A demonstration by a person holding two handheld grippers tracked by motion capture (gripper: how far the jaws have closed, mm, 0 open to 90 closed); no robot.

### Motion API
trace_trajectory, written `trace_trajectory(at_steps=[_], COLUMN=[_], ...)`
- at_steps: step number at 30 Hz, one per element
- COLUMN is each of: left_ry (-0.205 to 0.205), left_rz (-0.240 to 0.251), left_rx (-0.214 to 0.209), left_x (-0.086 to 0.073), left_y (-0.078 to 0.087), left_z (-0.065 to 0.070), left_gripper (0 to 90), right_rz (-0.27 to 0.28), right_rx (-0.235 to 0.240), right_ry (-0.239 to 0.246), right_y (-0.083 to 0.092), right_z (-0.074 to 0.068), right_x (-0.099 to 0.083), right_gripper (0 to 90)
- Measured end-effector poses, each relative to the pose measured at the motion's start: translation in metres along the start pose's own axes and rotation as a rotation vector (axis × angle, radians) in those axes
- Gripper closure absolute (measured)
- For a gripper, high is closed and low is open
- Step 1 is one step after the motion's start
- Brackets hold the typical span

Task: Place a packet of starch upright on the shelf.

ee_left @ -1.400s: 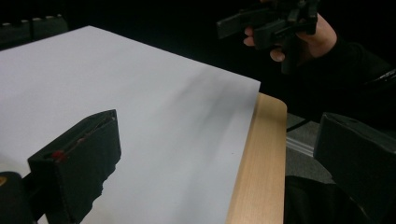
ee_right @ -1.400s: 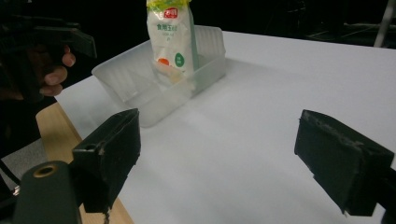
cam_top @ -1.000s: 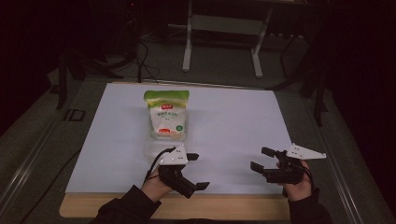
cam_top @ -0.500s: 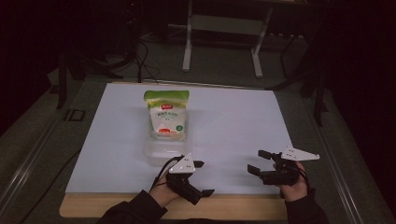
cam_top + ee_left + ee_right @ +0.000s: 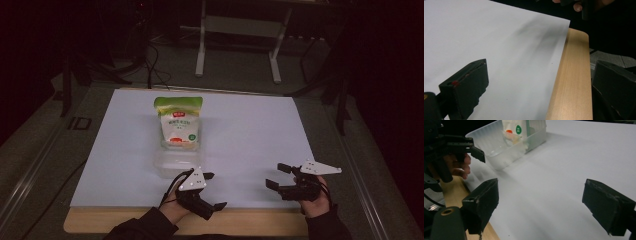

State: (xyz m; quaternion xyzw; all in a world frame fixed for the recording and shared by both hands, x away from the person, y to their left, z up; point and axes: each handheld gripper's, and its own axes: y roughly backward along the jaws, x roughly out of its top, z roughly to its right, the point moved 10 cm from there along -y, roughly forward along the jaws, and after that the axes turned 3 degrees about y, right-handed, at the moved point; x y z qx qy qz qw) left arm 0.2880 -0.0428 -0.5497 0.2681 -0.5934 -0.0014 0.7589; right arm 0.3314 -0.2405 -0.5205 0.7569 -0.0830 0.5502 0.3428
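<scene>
Wooden table (image 5: 260,229) under a large white paper sheet (image 5: 250,135) covering nearly all of it, bare wood strip along the near edge. Green-and-white stand-up food pouch (image 5: 178,122) upright left of centre on the sheet, red and green marks on its front. Clear shallow plastic tub (image 5: 172,164) right in front of the pouch, touching or nearly touching it; right gripper view shows the pouch just behind the tub's far wall. Left gripper (image 5: 211,190) at the near edge just beside the tub, jaws spread wide, nothing between them, pointing sideways across the sheet edge. Right gripper (image 5: 278,175) well apart at the near right, jaws also wide apart and unloaded, hovering low over bare paper, aimed toward the tub.
</scene>
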Motion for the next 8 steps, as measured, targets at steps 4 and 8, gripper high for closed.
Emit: trace_trajectory(at_steps=[4, 8], left_ry=[-0.004, 0.002], left_rz=[-0.006, -0.018], left_rx=[0.005, -0.008], left_x=[-0.0015, -0.0035], left_y=[0.0000, -0.0011], left_z=[-0.0017, -0.0009], left_gripper=[1.2, 1.2], right_rz=[-0.003, -0.003], right_rx=[-0.012, -0.017], right_ry=[0.010, 0.010], right_y=[0.0002, 0.0007], right_z=[0.0012, 0.0019], right_x=[-0.0005, -0.0007], right_gripper=[13.8, 13.8])
